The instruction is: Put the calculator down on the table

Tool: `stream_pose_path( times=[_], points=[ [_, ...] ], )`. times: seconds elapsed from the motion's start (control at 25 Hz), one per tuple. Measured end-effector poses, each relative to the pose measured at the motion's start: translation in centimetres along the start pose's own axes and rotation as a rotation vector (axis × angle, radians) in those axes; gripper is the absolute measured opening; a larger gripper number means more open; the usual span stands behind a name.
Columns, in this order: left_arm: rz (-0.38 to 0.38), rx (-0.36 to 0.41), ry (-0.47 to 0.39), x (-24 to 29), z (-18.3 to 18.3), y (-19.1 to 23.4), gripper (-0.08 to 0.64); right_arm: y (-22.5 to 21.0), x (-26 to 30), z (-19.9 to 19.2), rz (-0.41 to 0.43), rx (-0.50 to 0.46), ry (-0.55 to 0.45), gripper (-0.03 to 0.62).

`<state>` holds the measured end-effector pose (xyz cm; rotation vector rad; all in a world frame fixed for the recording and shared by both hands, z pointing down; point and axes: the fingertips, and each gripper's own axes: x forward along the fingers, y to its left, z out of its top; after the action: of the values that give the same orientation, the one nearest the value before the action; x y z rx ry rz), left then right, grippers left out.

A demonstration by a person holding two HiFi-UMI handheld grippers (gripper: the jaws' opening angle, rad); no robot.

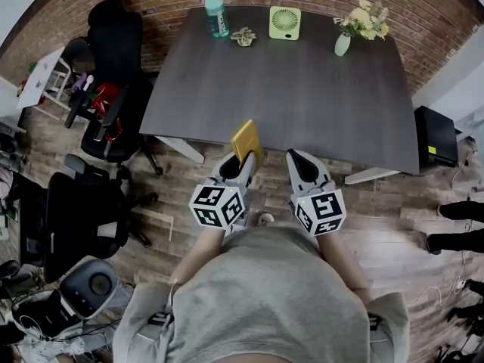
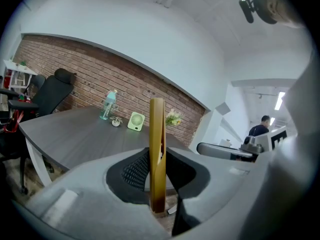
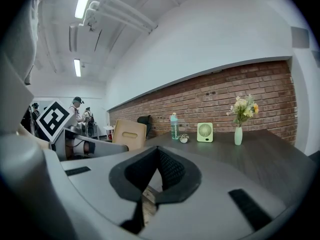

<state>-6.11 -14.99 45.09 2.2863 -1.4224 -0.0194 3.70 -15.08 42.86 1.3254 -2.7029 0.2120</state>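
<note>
A flat yellow calculator [image 1: 246, 141] stands on edge between the jaws of my left gripper [image 1: 242, 161], which is shut on it just short of the near edge of the dark grey table [image 1: 287, 89]. In the left gripper view the calculator [image 2: 157, 154] shows edge-on and upright between the pads, with the table [image 2: 75, 134] beyond it. My right gripper [image 1: 302, 163] is beside the left one, also at the table's near edge, with its jaws together and nothing in them. From the right gripper view [image 3: 159, 151] the calculator [image 3: 129, 133] shows at the left.
Along the table's far side stand a green bottle [image 1: 215, 12], a small ornament [image 1: 243, 36], a green fan [image 1: 284, 23] and a vase of flowers [image 1: 344, 42]. Black office chairs [image 1: 113, 119] crowd the left. A black box [image 1: 435, 136] sits on the floor at the right.
</note>
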Motion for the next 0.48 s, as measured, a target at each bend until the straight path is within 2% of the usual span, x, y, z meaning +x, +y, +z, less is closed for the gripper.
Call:
stream_pose_path(
  times=[0.24, 0.48],
  points=[
    [0.007, -0.001, 0.006, 2.9, 0.4, 0.1, 0.084, -2.6, 1.3, -0.2, 0.006, 0.005, 0.011, 0.003],
    [0.011, -0.008, 0.011, 4.2, 0.9, 0.8, 0.084, -3.4, 2.2, -0.5, 0.01, 0.009, 0.024, 0.003]
  ],
)
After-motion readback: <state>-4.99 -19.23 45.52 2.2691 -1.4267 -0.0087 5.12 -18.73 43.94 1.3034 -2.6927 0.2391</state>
